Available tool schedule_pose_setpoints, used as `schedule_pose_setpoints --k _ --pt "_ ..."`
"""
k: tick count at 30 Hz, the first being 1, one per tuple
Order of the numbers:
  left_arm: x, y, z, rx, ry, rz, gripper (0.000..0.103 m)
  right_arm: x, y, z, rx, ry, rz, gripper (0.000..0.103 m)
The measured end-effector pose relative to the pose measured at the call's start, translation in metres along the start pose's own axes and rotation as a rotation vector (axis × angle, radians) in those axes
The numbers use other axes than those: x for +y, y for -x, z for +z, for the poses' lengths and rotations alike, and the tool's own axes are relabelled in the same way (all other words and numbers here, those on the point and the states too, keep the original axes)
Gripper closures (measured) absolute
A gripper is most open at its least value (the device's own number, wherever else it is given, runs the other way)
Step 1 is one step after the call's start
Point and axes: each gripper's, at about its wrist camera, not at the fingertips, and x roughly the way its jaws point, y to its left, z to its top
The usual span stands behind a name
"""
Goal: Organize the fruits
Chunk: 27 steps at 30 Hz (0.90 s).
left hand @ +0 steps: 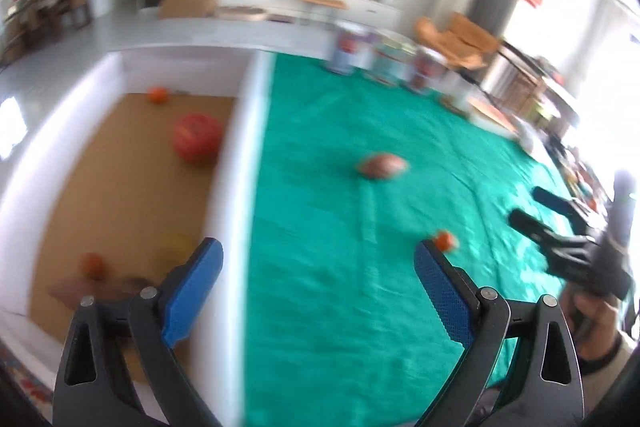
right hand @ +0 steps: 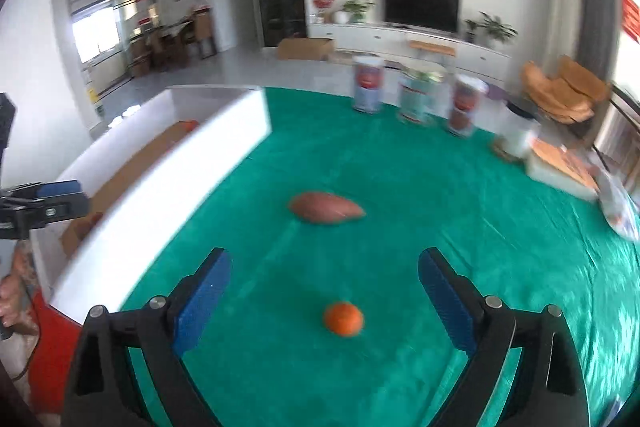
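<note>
Both frames motion-blurred. Left gripper [left hand: 318, 259] is hanging over the white box [left hand: 248, 155] wall, jaws wide, gripping nothing. Right gripper [right hand: 324, 281] is standing wide open, empty, over the green cloth [right hand: 440, 227]; the small orange [right hand: 343, 318] is lying between its fingers, untouched. Sweet potato [right hand: 326, 207] is lying beyond.

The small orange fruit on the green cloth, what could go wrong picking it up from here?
1. The small round orange fruit may roll on the wrinkled green cloth if a pad of the open right gripper nudges it.
2. The tall white box wall could catch the fruit during transfer.
</note>
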Motion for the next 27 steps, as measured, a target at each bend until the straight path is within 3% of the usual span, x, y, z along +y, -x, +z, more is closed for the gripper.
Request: schedule_pose_setpoints --k 4,7,13,18,25,27 --pt "-0.065 -0.055 -0.044 0.084 -0.097 -0.067 0.005 -0.069 -0.005 -0.076 0.096 -0.165 -0.135 0.009" --pt "-0.083 -0.105 -0.062 0.146 -0.126 -0.031 0.006 -0.092 -0.009 -0.108 0.129 -0.253 -0.151 0.009" --pt "-0.071 -0.136 -0.066 0.101 -0.093 0.089 0.006 -0.084 -0.021 -0.101 0.116 -0.234 -0.164 0.009" --pt "-0.071 -0.141 -0.070 0.070 -0.133 0.175 0.005 -0.075 -0.032 -0.103 0.120 -0.242 -0.171 0.009" --pt "-0.069 -0.144 -0.068 0.082 -0.143 0.173 0.001 -0.071 -0.041 -0.105 0.145 -0.228 -0.195 0.008" --pt "-0.069 -0.143 -0.068 0.082 -0.144 0.173 0.001 -0.066 -0.045 -0.104 0.168 -0.202 -0.207 0.003"
